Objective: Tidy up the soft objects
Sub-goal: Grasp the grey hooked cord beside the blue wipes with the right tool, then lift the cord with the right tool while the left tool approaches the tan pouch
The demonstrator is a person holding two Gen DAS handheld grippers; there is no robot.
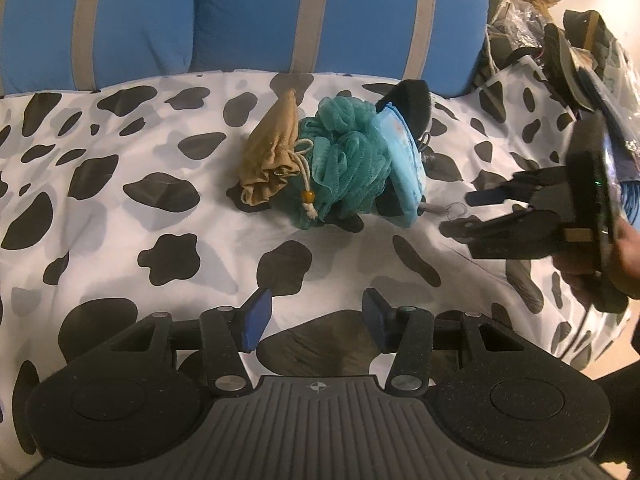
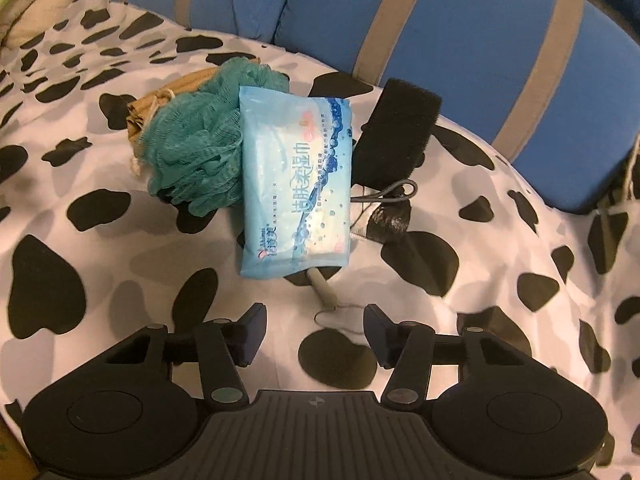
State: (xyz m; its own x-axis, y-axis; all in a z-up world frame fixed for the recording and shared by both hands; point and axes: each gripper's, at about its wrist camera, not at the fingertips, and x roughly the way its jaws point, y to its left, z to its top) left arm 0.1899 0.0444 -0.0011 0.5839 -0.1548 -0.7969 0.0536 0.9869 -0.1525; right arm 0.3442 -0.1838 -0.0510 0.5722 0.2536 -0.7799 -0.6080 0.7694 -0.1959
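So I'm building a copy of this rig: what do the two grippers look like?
Both are matte black plastic. The left gripper has a ribbed centre panel with a small compass-like mark, round discs either side, silver pivot pins and blue pads. The right gripper looks identical.

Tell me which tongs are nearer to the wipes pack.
Right. The right tongs sit just short of the wipes pack; the left tongs hang farther back.

On the bedspread (image 2: pixel 120 300) the things sit bunched together; the cloth pouch (image 1: pixel 272 152) lies leftmost, touching the mesh sponge (image 2: pixel 200 140); the wipes pack (image 2: pixel 296 184) leans on the sponge's right side; the foam block (image 2: pixel 396 128) lies right of the pack; cushions (image 2: pixel 440 20) stand behind.
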